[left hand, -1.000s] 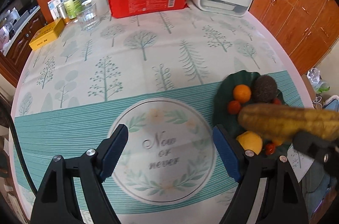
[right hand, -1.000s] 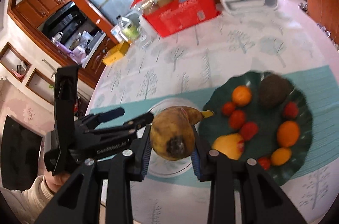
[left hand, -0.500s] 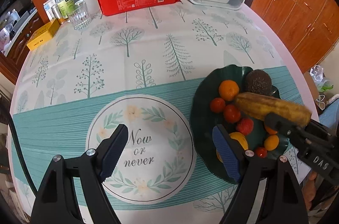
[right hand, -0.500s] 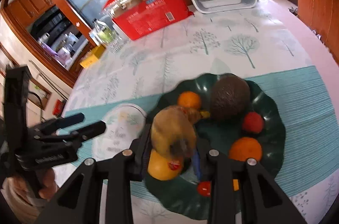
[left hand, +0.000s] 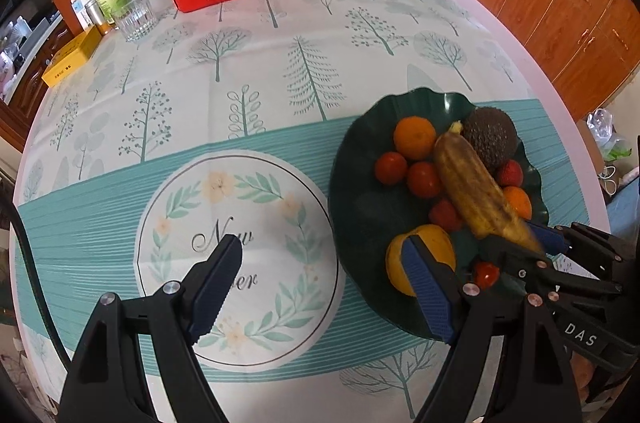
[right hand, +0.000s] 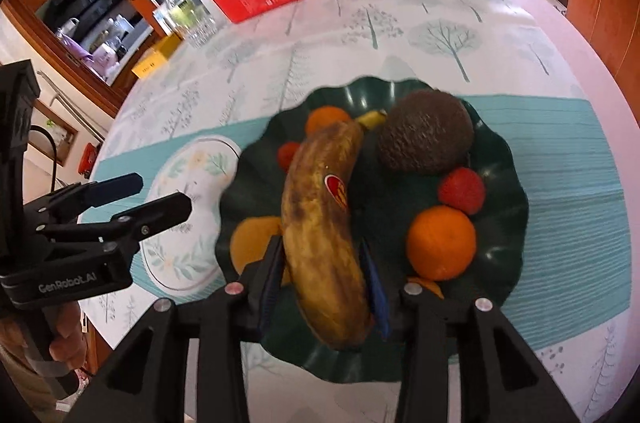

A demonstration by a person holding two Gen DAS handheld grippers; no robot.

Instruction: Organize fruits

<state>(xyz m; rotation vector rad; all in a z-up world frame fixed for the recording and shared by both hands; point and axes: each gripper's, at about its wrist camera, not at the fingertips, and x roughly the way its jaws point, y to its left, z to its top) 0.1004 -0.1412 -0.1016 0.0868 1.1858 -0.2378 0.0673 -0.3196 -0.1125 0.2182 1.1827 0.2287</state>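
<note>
Since a second ago my right gripper (right hand: pixel 324 287) has come down over the green plate (right hand: pixel 508 183), and its jaws have just been opening around the banana (right hand: pixel 320 223), which now lies on the other fruit. My left gripper (left hand: pixel 324 287) hangs apart, empty. Overripe and soft, the banana bruises easily; I would hold its middle. Its long axis points away from me, stem toward the avocado (right hand: pixel 426 133).
</note>
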